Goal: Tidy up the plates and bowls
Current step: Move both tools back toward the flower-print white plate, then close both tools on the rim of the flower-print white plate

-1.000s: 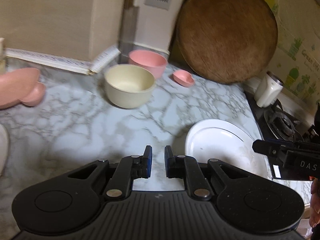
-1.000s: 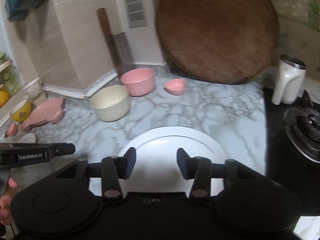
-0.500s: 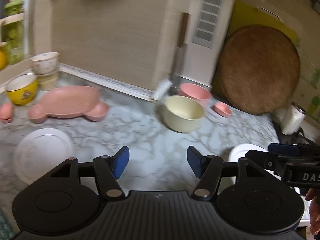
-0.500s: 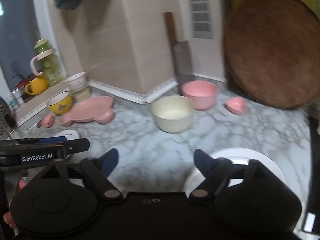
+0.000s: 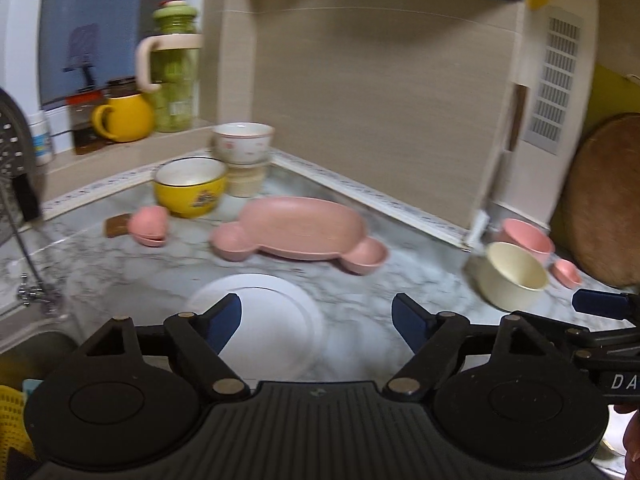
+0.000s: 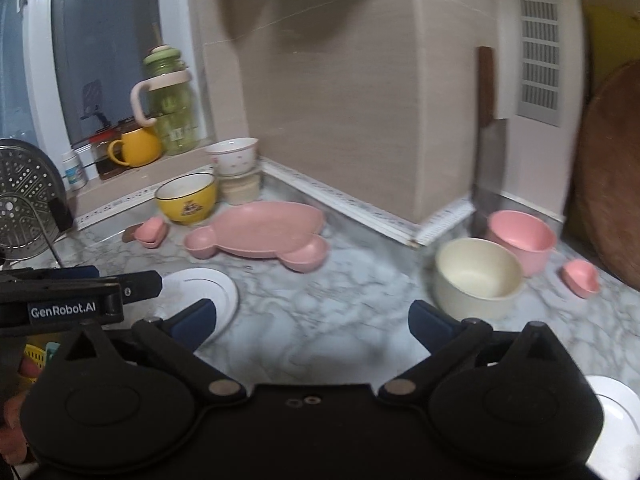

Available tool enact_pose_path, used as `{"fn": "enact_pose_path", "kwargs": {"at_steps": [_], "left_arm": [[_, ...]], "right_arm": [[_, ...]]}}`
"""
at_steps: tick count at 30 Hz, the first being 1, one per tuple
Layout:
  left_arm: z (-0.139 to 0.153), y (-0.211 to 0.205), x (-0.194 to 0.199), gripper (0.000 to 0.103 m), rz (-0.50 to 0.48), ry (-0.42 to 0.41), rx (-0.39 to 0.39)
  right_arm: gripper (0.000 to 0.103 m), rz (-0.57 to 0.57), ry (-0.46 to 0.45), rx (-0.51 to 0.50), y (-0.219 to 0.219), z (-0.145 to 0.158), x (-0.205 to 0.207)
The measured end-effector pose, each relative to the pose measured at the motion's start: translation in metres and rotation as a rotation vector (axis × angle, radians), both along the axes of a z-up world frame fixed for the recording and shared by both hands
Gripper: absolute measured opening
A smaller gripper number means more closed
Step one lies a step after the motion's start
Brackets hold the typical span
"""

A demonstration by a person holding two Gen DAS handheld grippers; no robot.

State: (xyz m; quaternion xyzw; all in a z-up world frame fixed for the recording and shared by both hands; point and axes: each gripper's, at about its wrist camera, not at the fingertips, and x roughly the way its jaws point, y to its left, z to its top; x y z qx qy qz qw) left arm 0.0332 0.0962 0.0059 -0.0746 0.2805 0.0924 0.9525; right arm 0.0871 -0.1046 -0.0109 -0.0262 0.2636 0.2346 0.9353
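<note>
Listing: marble table (image 5: 360,292)
Left gripper (image 5: 316,318): wide, empty, jaws just opening
Right gripper (image 6: 312,320): widest, empty, just opening
White plate (image 5: 276,320): under left gripper
Cream bowl (image 6: 478,272): 2 o'clock of right gripper

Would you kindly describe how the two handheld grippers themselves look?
Both are matte black. The left gripper has blue finger pads, round pivot discs and a ribbed body, with white "GenRobot.AI" lettering. The right gripper matches, with a smooth body and white lettering starting "DA".

white plate (image 5: 256,320) – flat | cream bowl (image 5: 512,276) – upright | pink bowl (image 6: 520,240) – behind
</note>
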Motion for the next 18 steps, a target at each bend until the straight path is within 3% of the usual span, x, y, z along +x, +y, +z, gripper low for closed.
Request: {"fn": "enact_pose_path", "kwargs": {"at_steps": [9,18], "left_arm": [[-0.019,0.054,0.015,0.083,0.101,0.07,-0.002],[-0.048,0.096,0.033,0.083,0.169,0.14,-0.012]], "right_arm": [[0.103,0.089,0.021,-0.024,0.053,-0.01,0.035],[0.098,0.118,0.115,-0.059,0.093,-0.04,0.071]]}}
